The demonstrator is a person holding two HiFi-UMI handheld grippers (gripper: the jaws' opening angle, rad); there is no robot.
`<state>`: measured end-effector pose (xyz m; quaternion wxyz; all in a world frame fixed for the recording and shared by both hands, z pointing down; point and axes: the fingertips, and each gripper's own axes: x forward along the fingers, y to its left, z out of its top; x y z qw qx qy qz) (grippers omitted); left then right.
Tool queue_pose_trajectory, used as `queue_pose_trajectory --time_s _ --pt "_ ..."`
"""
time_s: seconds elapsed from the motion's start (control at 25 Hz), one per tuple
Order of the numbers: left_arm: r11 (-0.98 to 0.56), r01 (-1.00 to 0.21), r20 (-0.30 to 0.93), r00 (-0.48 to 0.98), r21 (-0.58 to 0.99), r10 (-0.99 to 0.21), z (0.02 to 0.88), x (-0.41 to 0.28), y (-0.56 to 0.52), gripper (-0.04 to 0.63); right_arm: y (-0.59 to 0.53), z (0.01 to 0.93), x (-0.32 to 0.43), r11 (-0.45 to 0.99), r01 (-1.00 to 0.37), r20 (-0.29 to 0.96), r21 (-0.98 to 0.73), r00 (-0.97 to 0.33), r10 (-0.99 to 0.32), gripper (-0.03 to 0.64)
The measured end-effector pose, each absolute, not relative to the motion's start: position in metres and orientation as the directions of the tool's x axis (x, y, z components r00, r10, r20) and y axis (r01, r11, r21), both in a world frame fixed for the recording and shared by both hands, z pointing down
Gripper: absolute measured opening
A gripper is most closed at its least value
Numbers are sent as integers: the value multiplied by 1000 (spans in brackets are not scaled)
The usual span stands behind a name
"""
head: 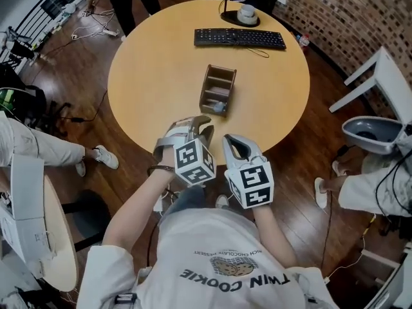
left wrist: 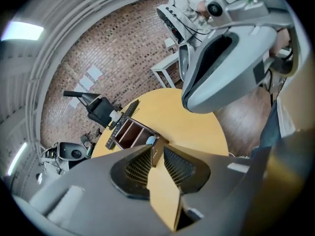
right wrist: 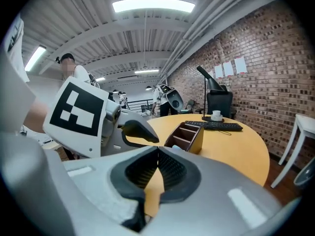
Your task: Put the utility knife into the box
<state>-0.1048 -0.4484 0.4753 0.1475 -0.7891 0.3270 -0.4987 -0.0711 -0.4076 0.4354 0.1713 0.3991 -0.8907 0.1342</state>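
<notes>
A brown wooden box (head: 206,85) with dividers stands mid-table. The utility knife (head: 219,107), pale blue-grey, lies in the box's nearest compartment, its end showing over the rim. My left gripper (head: 199,126) hovers over the table's near edge, just short of the box, with its jaws a little apart and nothing between them. In the left gripper view the knife (left wrist: 150,141) and the box (left wrist: 129,132) show through the gap at the left gripper (left wrist: 157,154). Beside it, my right gripper (head: 233,140) is shut and empty. The right gripper (right wrist: 158,149) points at the box (right wrist: 191,134).
A black keyboard (head: 239,38) and a white cup (head: 246,13) on a dark pad lie at the table's far side. A white chair (head: 380,76) stands at the right. People sit at the left and right. Another pale table (head: 55,237) is at the lower left.
</notes>
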Motion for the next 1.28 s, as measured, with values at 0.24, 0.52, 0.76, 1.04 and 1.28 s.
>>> queue_pose_trajectory --time_s 0.24,0.52,0.76,1.04,1.28 --pt "-665 -533 659 242 -523 -712 453 -123 -406 60 -380 423 -85 728 -679 389 -98 -699 -600 2" --pt "-573 -660 663 149 -485 -733 448 -167 -350 52 -343 415 -129 824 -557 392 -105 -785 -480 2" --pt "-467 -771 647 95 -433 -757 441 -202 -305 28 -307 416 -170 877 -467 399 -115 -830 -390 2" --pt "-320 -897 596 82 -304 -799 436 -229 -241 9 -248 420 -200 905 -408 410 -121 -851 -329 2" --pt "-182 -966 532 59 -181 -845 435 -247 -169 8 -179 422 -218 913 -388 408 -126 -859 -309 2"
